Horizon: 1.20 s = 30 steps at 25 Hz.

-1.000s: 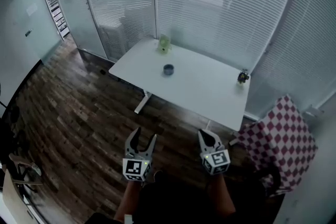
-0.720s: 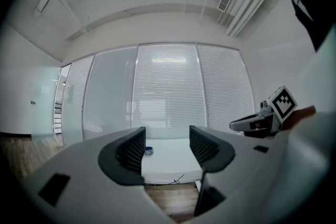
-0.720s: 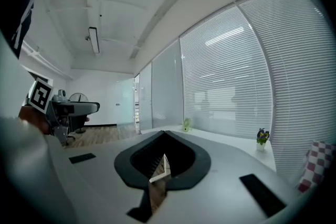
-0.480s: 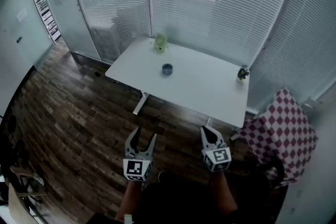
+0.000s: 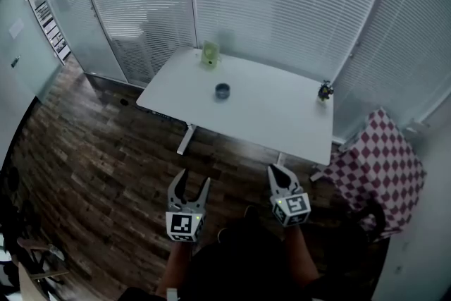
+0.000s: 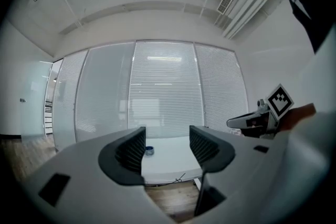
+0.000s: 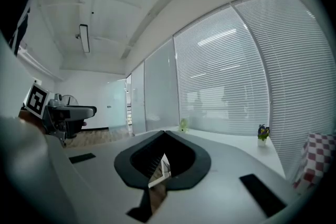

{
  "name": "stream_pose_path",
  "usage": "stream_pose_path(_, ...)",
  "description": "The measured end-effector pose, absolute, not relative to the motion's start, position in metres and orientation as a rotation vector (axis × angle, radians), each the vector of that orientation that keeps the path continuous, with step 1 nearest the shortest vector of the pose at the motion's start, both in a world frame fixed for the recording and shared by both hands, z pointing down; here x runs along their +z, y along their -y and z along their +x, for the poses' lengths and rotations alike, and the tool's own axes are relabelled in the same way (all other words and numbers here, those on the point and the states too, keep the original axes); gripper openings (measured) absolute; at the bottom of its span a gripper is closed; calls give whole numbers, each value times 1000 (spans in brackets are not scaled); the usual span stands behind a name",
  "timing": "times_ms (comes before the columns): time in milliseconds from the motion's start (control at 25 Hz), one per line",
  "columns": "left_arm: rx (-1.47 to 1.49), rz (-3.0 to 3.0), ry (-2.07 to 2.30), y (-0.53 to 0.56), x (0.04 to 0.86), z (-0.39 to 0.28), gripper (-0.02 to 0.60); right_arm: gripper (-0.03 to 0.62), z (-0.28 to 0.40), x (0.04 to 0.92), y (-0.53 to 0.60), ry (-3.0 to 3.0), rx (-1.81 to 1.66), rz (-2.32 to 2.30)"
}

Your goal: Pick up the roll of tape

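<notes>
A small dark blue roll of tape [image 5: 223, 90] lies near the middle of the white table [image 5: 268, 123], far ahead of both grippers. In the left gripper view the roll of tape [image 6: 149, 150] shows small, just right of the left jaw. My left gripper [image 5: 192, 186] hangs over the wooden floor, short of the table, jaws open and empty. My right gripper [image 5: 277, 173] is held beside it, near the table's front edge, with its jaws shut and nothing between them.
A pale green object [image 5: 209, 54] stands at the table's far left corner, a small potted flower [image 5: 325, 90] at its far right. A red-and-white checked chair [image 5: 377, 176] sits right of the table. Blinds cover the glass walls behind; wooden floor [image 5: 91, 158] lies on the left.
The view has shifted slightly, so the table sits a little nearer and more to the left. Both grippers keep their pose, left open and right shut.
</notes>
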<state>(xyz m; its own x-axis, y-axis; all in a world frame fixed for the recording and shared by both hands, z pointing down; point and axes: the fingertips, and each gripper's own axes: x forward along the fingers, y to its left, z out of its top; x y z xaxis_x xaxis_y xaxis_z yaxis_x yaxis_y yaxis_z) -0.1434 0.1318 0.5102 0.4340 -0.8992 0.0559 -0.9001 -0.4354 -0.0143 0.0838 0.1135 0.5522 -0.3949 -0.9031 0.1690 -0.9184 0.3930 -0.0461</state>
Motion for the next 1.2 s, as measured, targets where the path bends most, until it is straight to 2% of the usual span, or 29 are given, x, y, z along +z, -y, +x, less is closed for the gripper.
stream_pose_path(560, 95, 2619, 1716, -81, 515, -150, 242, 8, 77, 550, -52, 2564, 151, 1599)
stream_pose_path(1200, 153, 2617, 1759, 38, 515, -130, 242, 8, 76, 541, 67, 2646, 87, 1464)
